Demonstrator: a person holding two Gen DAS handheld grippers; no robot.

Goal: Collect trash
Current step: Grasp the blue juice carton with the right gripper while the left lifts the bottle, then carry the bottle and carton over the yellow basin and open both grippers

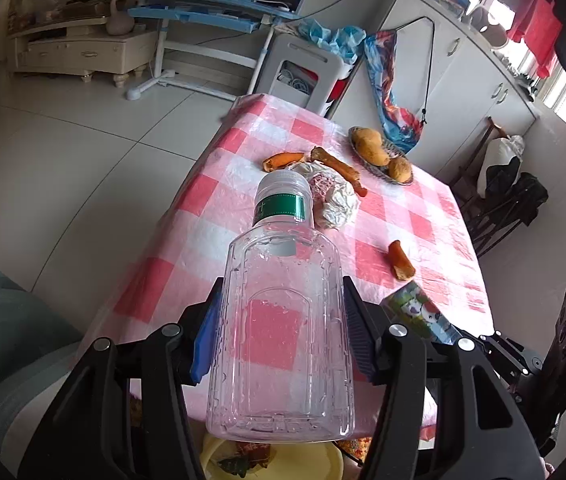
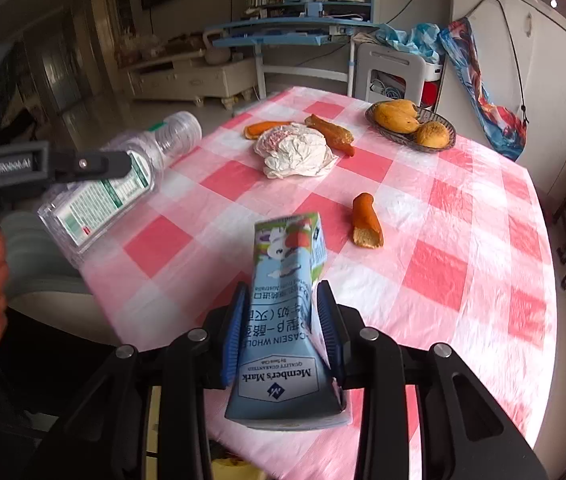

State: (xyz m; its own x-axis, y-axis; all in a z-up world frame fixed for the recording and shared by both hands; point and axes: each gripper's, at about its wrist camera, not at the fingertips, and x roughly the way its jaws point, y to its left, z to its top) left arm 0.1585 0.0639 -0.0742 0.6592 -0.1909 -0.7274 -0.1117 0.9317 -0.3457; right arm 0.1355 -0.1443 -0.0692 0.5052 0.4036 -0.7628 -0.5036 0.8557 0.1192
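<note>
Above the near edge of the checked table (image 2: 463,208), the left gripper (image 1: 281,320) clamps one empty bottle (image 1: 283,332) and the right gripper (image 2: 283,328) pinches one milk carton (image 2: 283,320), both lifted clear, likely for binning. Farther across the table lie three peel pieces (image 2: 367,222) and one crumpled bag (image 2: 295,154), with one fruit basket (image 2: 411,124) beyond.

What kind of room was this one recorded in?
Most likely a lived-in home, a dining and living area: a table under a pink checked cloth with a basket of fruit, a blue study desk with books, and clothes hung by the window.
</note>
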